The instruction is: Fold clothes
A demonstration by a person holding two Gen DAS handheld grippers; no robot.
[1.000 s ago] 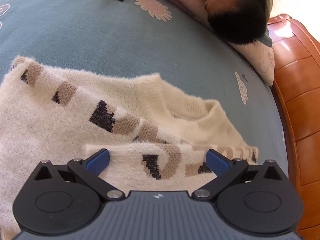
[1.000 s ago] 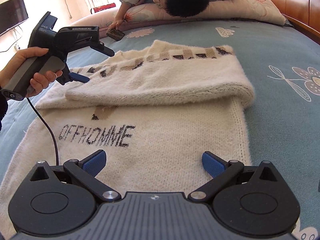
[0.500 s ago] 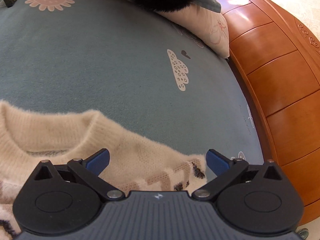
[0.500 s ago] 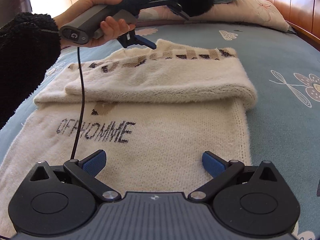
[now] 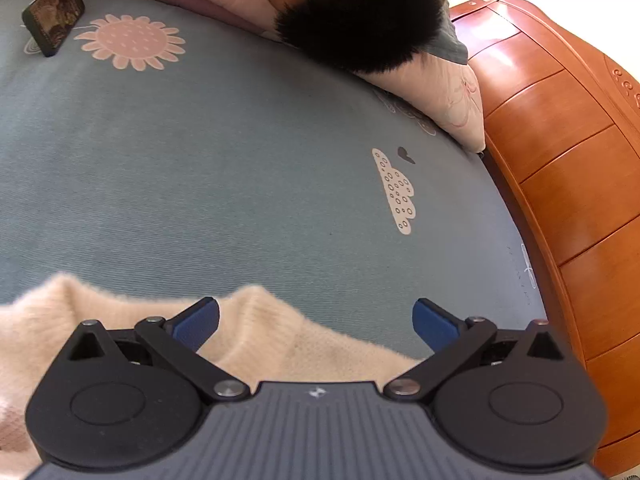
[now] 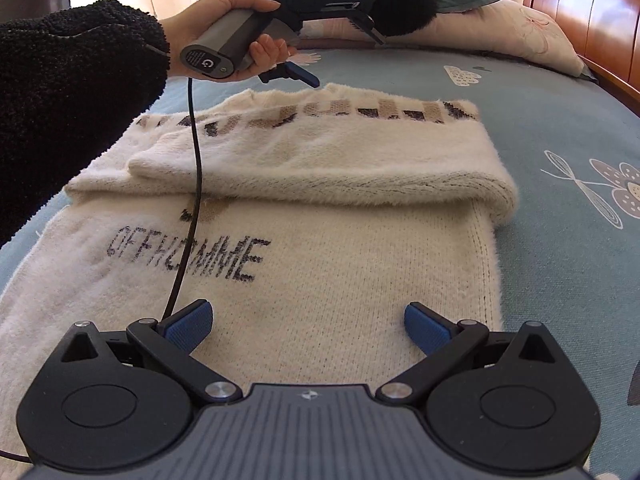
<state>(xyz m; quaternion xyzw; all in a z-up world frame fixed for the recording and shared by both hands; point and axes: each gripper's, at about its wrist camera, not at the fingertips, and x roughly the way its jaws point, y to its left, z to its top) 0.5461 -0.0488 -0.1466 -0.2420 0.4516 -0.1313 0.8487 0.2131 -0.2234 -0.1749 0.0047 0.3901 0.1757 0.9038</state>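
Comparing with half a second earlier, the left gripper (image 5: 316, 314) had tipped up so its own view took in more of the blue bedsheet (image 5: 208, 168), a phone (image 5: 53, 22) and the dark-haired person (image 5: 360, 12) on the pillow (image 5: 448, 100), with only the collar edge of the cream sweater (image 5: 280, 336) below its spread, empty jaws. From the right wrist view, the same tool (image 6: 344, 50) had shifted rightward above the collar, held in a hand (image 6: 240, 40) with a black fleece sleeve (image 6: 72, 100). Only that view showed the one sweater (image 6: 320, 280) laid flat on the sheet (image 6: 560, 160), its top folded down over the "OFFHOMME" lettering. The right gripper (image 6: 308, 326) hovered over the lower part, jaws wide apart, gripping nothing. Two grippers were visible, and one wooden headboard (image 5: 560, 160).
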